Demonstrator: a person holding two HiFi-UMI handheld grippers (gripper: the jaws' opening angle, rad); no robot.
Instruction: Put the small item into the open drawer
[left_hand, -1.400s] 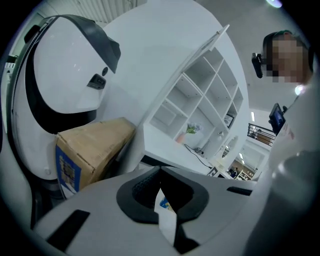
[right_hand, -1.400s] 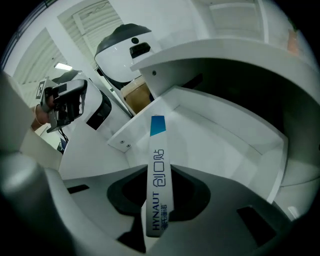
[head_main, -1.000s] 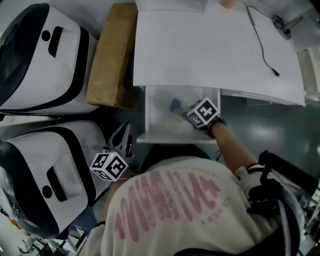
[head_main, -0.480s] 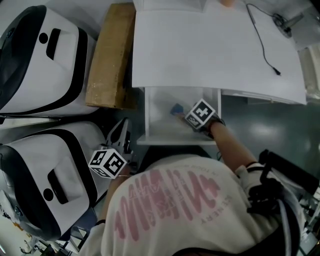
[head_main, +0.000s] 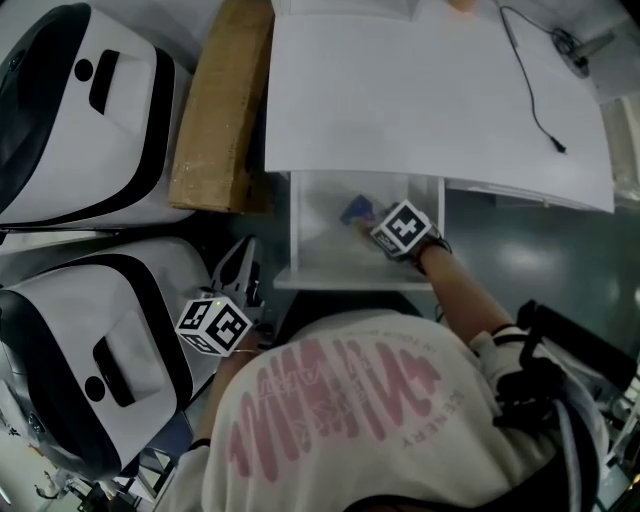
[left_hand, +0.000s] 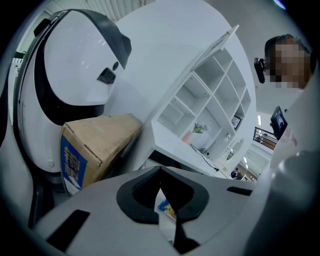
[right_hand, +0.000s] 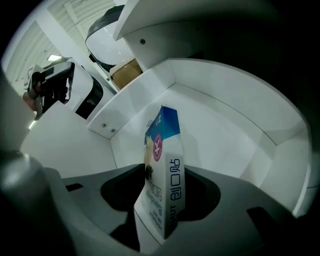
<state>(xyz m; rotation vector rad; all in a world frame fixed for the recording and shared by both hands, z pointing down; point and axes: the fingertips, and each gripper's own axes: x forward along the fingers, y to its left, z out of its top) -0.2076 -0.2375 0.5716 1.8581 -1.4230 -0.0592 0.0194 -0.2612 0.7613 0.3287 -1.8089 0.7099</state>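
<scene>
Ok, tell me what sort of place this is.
Most likely an indoor lab or test room dressed as an office: a white desk with an open drawer, a white cubby shelf behind it, and large white-and-black machine shells beside a cardboard box.

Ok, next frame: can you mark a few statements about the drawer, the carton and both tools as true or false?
1. The drawer is pulled open. True.
2. A blue and white carton stands between the right tool's jaws, inside the drawer. True; those jaws are opening.
3. The left tool grips the cardboard box. False: its jaws are together on nothing, down by the person's side.
4. The black cable lies in the drawer. False: it lies on the white tabletop.
</scene>
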